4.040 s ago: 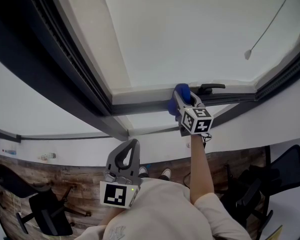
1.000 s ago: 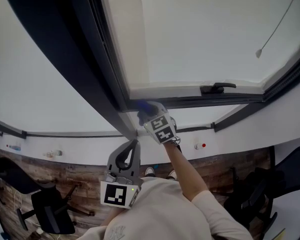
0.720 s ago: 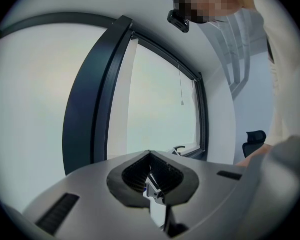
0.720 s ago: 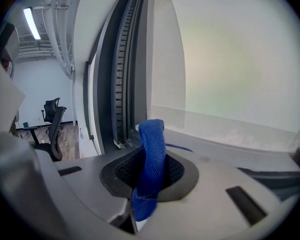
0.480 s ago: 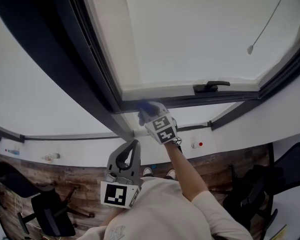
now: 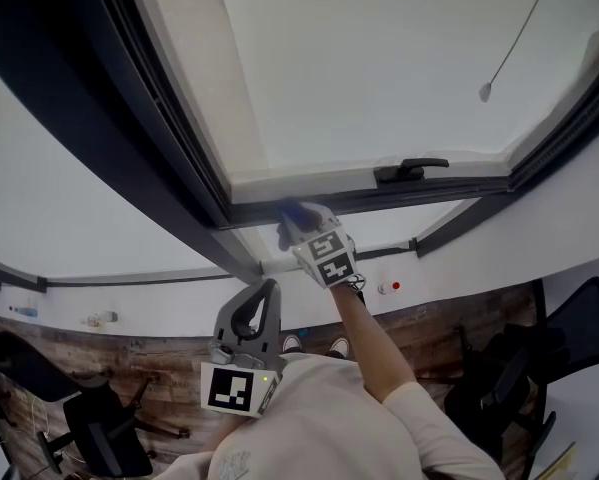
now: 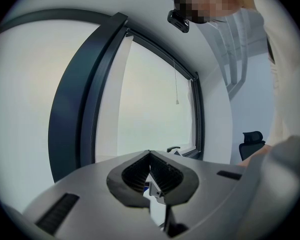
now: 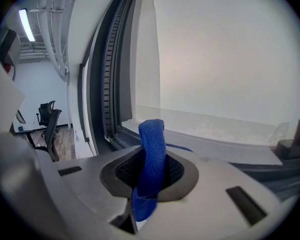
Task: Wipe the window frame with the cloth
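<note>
The blue cloth (image 8: 152, 149) is pinched tight between the jaws of my right tongs (image 6: 297, 220), with its loose end sticking up past the tips. I hold it at the bottom rail of the dark window frame (image 6: 149, 143), close to the frame's lower left corner and well left of the black window handle (image 6: 409, 171). My left tongs (image 6: 266, 290) are closed on nothing, held low near my chest, well apart from the frame.
</note>
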Demonstrator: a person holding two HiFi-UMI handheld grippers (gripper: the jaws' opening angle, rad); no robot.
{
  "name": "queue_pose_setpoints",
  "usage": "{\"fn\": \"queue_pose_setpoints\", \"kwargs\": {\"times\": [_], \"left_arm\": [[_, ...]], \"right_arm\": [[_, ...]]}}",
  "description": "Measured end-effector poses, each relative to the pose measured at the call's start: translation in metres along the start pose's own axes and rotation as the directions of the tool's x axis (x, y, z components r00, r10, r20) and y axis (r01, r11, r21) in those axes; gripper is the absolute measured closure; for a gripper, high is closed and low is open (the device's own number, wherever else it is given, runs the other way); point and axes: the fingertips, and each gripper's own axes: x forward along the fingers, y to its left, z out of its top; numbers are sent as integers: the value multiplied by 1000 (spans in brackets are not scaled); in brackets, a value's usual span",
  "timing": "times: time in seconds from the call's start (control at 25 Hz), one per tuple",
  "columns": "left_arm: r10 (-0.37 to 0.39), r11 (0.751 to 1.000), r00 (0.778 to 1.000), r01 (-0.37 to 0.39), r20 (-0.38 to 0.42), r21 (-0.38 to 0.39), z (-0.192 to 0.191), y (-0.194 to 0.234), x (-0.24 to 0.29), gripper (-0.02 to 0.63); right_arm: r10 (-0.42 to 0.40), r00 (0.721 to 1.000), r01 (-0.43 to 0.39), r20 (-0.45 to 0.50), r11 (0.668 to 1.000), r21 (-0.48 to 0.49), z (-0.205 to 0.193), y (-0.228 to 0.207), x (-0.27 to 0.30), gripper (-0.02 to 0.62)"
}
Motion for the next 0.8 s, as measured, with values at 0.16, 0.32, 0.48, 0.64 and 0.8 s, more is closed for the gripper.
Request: {"fn": "queue_pose_setpoints", "kwargs": {"times": [0.16, 0.32, 0.48, 0.64, 0.8], "left_arm": [[1, 1000, 1000, -1, -2, 0, 0, -4, 2, 597], [0, 1000, 1000, 0, -1, 4, 1, -7, 6, 597], [-7, 1000, 1000, 7, 3, 13, 3, -12, 9, 597], [-18, 1000, 1000, 18, 5, 16, 4, -19, 14, 597], [-33, 999, 999, 33, 2, 22, 3, -26, 17, 597]], "right_arm": [[-7, 1000, 7, 4, 1000, 12, -2, -7, -5, 535], [-17, 1000, 17, 8, 999, 28, -4, -16, -11, 535], [-33, 999, 32, 12, 998, 48, -7, -28, -19, 535], [-52, 999, 51, 13, 997, 57, -11, -41, -27, 535], [-65, 998, 64, 12, 996, 62, -14, -50, -33, 535]]}}
